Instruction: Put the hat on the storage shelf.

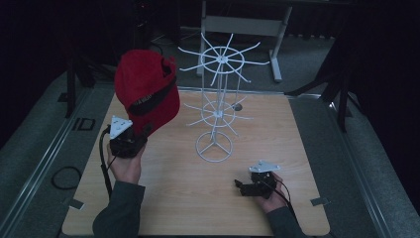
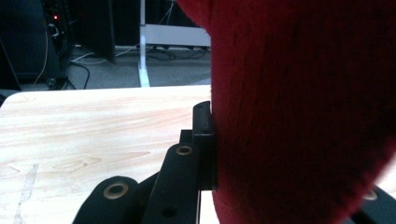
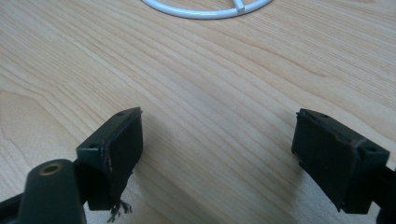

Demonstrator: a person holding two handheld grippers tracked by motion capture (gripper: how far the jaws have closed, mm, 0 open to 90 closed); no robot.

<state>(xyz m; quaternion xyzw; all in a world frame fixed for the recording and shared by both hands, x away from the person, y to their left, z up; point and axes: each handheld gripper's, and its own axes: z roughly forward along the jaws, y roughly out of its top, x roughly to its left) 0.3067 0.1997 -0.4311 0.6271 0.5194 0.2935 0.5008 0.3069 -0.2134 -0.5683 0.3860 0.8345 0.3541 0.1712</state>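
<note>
Item: red cap (image 1: 147, 89), clamped at its lower edge in the fingers of the left gripper (image 1: 132, 136) and held up over the left side of the worktop (image 1: 163, 198), just left of the white wire rack (image 1: 216, 106); best carried higher, opening downward, to settle on an upper prong, though the exact grip point is hard to make out. Right gripper (image 3: 217, 154): fingers apart, empty, low over the worktop near the front edge; open room lies between cap and rack, with thin prongs the snag risk.

White wire rack (image 1: 216, 106) upright mid-table (image 1: 163, 208); black cable loop (image 1: 65, 177) on the left floor.
</note>
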